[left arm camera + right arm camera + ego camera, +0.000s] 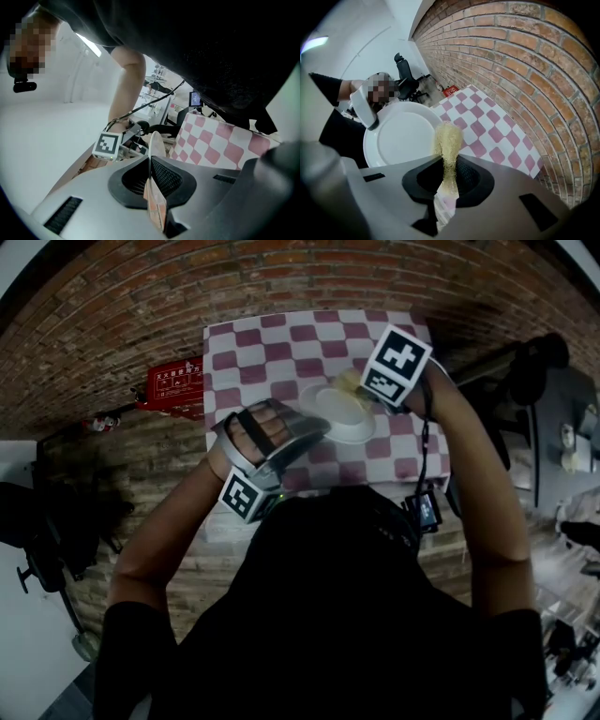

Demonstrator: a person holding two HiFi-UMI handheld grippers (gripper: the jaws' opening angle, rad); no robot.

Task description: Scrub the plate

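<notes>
A white plate (339, 412) is held tilted above the pink-and-white checked table (281, 343). My left gripper (309, 430) is shut on the plate's near rim. In the left gripper view the plate (156, 143) shows edge-on, rising from between the jaws of the left gripper (150, 161). My right gripper (449, 161) is shut on a yellow fibrous scrubber (448, 139). The scrubber's tip sits at the right edge of the plate (403, 136), whose face is turned toward this camera. In the head view the scrubber (349, 382) lies at the plate's far rim, under the right gripper's marker cube (396, 365).
A brick wall (525, 61) runs along the far side of the checked table (487, 126). A red box (176, 382) stands on the floor to the table's left. A black office chair (405, 70) is further back. A small screen device (427, 510) hangs at the table's near right corner.
</notes>
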